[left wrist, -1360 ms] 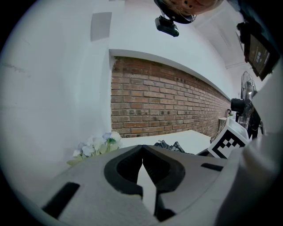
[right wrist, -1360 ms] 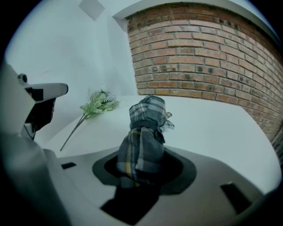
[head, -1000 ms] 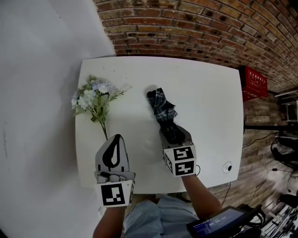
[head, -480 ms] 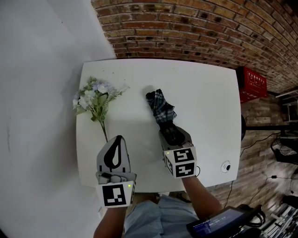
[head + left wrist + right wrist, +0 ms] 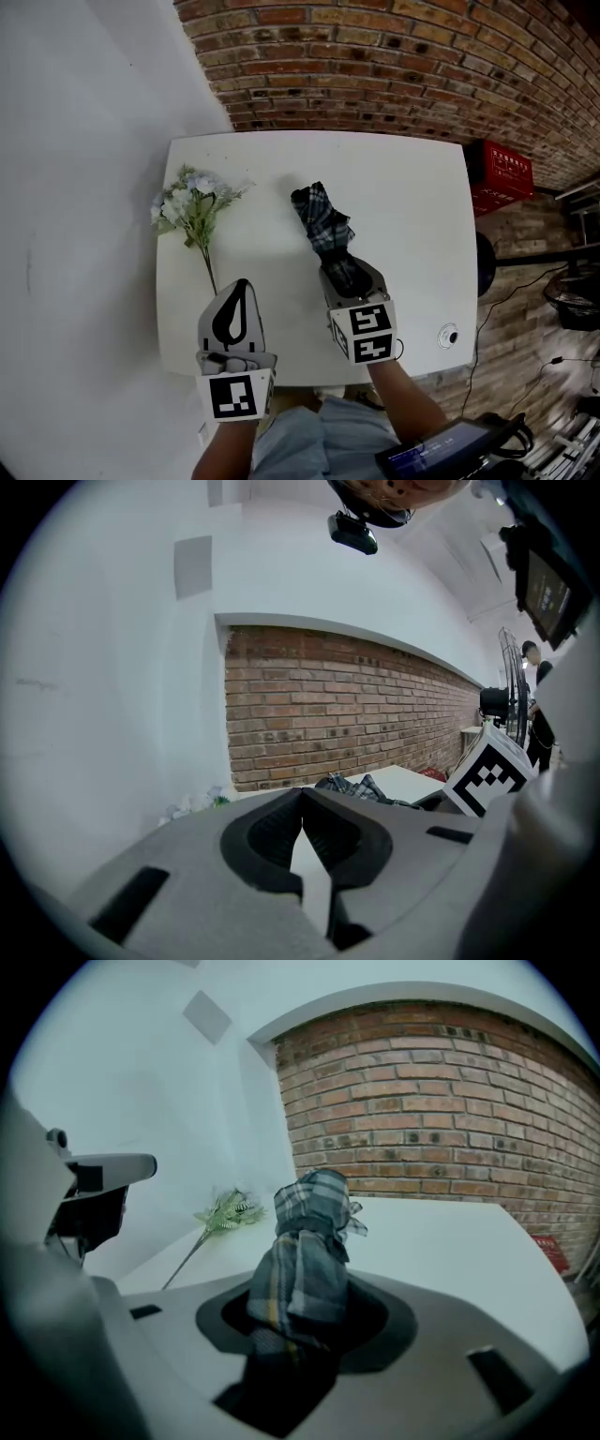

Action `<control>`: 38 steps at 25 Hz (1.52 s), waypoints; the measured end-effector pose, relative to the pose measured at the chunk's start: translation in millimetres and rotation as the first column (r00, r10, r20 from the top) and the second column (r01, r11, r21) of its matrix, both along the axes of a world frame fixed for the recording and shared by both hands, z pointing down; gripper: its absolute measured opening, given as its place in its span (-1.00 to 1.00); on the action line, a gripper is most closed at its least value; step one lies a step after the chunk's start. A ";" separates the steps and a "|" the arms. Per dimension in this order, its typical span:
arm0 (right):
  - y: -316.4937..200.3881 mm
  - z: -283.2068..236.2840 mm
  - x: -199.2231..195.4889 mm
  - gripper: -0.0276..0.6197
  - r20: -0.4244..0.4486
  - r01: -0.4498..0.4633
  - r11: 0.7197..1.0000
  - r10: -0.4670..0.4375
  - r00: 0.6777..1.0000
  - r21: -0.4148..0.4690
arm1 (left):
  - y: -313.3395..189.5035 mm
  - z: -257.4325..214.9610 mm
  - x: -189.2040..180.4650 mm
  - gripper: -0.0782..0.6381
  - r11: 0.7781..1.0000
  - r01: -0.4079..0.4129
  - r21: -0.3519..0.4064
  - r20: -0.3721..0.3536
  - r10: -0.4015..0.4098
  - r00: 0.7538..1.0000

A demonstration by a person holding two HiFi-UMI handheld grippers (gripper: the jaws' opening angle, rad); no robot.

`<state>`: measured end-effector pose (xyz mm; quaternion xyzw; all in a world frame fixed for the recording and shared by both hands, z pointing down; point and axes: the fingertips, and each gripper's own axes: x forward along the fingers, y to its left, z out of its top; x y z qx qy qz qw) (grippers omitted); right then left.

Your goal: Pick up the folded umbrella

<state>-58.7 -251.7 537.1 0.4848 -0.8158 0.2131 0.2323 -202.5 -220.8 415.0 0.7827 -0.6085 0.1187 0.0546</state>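
The right gripper (image 5: pixel 344 274) has come up a little over the last second, and the folded umbrella (image 5: pixel 324 223) has risen with it. Its jaws are clenched on the dark handle end, with the plaid canopy jutting forward over the white surface (image 5: pixel 412 202). I'd say the grip has held and the pick-up is all but done. The left gripper (image 5: pixel 240 285) has lifted slightly too; its jaws are pressed together on nothing, hovering near the front edge just short of the flower sprig (image 5: pixel 192 208).

From above I can't tell for certain whether the umbrella's far tip has cleared the surface, though the right gripper view shows it tilted upward. The handle is buried between the jaws, so where the pads press is hidden. The person is cut off at the bottom edge.
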 end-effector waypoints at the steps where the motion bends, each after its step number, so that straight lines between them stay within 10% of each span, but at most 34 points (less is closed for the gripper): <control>1: 1.0 -3.3 1.5 -0.35 0.003 0.001 1.000 -0.001 1.000 0.006 | 2.3 -1.4 2.0 -0.76 1.000 0.003 -0.006 -0.003 -0.003 1.000; 38: 59.6 -158.2 86.6 -0.34 0.056 0.032 0.955 -0.051 0.997 0.295 | 73.4 -114.1 94.8 -0.76 0.974 0.010 0.226 0.042 -0.020 0.999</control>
